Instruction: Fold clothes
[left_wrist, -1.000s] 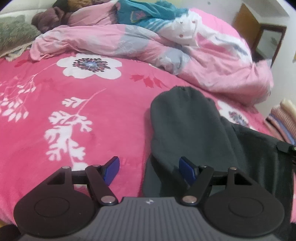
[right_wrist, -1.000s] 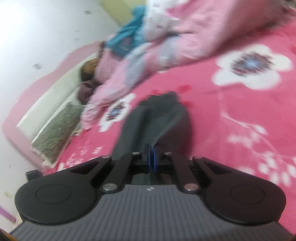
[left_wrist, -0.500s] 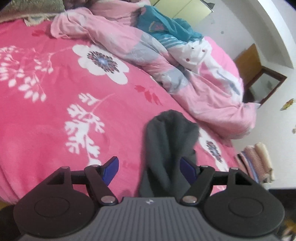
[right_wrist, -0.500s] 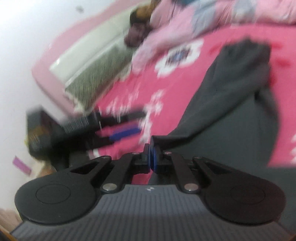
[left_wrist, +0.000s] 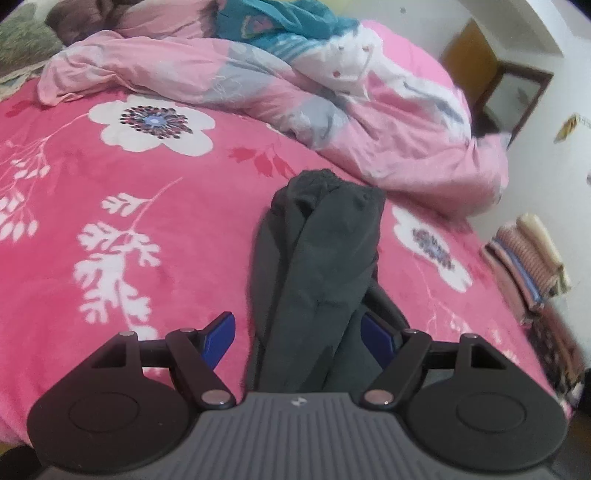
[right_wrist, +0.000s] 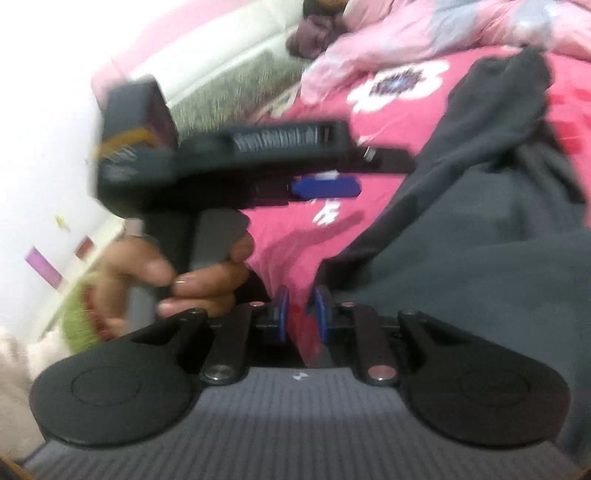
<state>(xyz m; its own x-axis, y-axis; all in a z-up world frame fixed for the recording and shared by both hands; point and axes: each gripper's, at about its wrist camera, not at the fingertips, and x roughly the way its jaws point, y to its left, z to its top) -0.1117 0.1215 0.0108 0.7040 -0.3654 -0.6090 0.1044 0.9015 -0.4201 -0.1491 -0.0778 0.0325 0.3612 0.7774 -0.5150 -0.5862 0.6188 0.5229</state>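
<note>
Here the dark garment (left_wrist: 325, 258) runs between the spread left hand-held gripper (left_wrist: 299, 336); the right (right_wrist: 300, 314) stands slightly parted.

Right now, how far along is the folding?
Done: the grey garment looks doubled lengthwise on the bed. In hand: nothing gripped; the left gripper is open astride its near end, the right gripper slightly open at its edge. Left: crosswise folds, judging by its length.

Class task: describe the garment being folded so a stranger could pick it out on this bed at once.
Start at the pink floral bedspread, below the crumpled pink quilt. The dark grey garment lies lengthwise there, running between the left gripper fingers. It is the only plain, dark item on the bed.
</note>
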